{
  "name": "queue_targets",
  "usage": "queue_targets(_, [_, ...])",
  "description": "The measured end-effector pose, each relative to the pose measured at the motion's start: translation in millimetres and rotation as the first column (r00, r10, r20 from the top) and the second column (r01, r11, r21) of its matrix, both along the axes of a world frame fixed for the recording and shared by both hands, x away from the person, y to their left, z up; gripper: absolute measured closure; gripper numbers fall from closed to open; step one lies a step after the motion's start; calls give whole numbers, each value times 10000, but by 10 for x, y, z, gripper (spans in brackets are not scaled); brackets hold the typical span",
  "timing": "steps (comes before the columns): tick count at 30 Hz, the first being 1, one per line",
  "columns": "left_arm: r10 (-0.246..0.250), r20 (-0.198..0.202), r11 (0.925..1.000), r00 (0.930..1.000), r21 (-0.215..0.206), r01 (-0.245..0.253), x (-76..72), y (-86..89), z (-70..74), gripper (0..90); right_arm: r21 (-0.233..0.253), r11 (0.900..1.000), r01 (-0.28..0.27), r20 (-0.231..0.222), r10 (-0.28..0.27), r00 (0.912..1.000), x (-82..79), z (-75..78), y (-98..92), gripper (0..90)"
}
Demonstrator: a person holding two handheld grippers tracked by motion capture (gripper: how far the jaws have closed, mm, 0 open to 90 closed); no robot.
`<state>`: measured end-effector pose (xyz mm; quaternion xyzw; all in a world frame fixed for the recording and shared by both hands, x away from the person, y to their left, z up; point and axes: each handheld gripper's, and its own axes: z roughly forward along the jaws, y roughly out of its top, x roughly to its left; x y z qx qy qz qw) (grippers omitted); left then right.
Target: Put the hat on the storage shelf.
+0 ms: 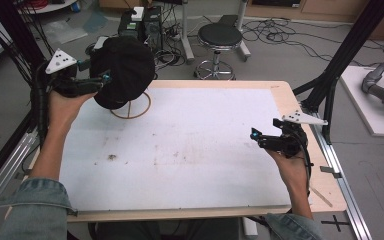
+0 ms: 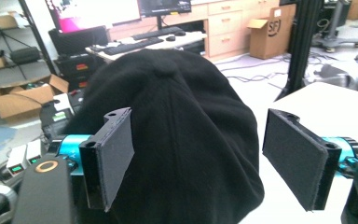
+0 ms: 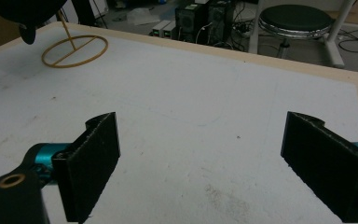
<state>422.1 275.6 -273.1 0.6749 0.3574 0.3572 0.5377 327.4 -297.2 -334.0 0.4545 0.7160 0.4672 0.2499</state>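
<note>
At the far left corner of the table, the left gripper (image 1: pixel 101 80) is raised off the surface, jaws spread wide. In the left gripper view, its two black pads (image 2: pixel 114 154) stand either side of a black cap (image 2: pixel 177 140); the left pad looks to overlap the fabric, the right pad stands clear of it. Whether the left pad actually touches the cloth cannot be told.

The cap sits up on a wooden stand (image 1: pixel 131 106) — a ring-shaped base on the white table top, a thin stem rising from it. In the high view the cap (image 1: pixel 122 70) covers the stem's top and hangs out over the table's back edge. A button at the crown shows in the left gripper view.

Right gripper (image 1: pixel 254 135): held low over the right side of the table, well apart from the cap, pointing left across the white table top (image 1: pixel 190 150). Jaws wide, nothing between them; bare table top beneath. The right gripper view takes in the stand's ring base (image 3: pixel 74 51) far off at upper left.

Beyond the table: a round black stool (image 1: pixel 220 37), computer towers (image 1: pixel 140 25) and cables on the floor.
</note>
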Motion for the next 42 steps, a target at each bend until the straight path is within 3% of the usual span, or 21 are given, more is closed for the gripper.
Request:
queue_targets(8, [-247,-157,9996,9996,-114,245,-220,8,-103,224,-30,10000,-33,43,33,10000,-5,1,13,113])
queue_targets(10, [-349,-294,9994,9990,20,350,-284,-2,-122,216,-7,10000,-30,45,30,10000,-7,4,13,113])
queue_targets(22, [-743,-281,9972,9968,-47,742,-633,-43,-314,210,6,10000,-17,24,17,10000,-19,7,23,113])
queue_targets(26, [-680,-244,9976,9974,136,683,-727,-52,-377,209,-16,10000,-9,29,9,10000,-19,6,23,113])
queue_targets(32, [-584,-221,9983,9980,77,586,-847,-50,-507,209,-29,10000,5,-11,-5,10000,-17,3,27,113])
queue_targets(42, [-478,-523,9988,9975,56,482,-948,-49,-712,208,-47,10000,46,-48,-46,10000,-6,-5,14,113])
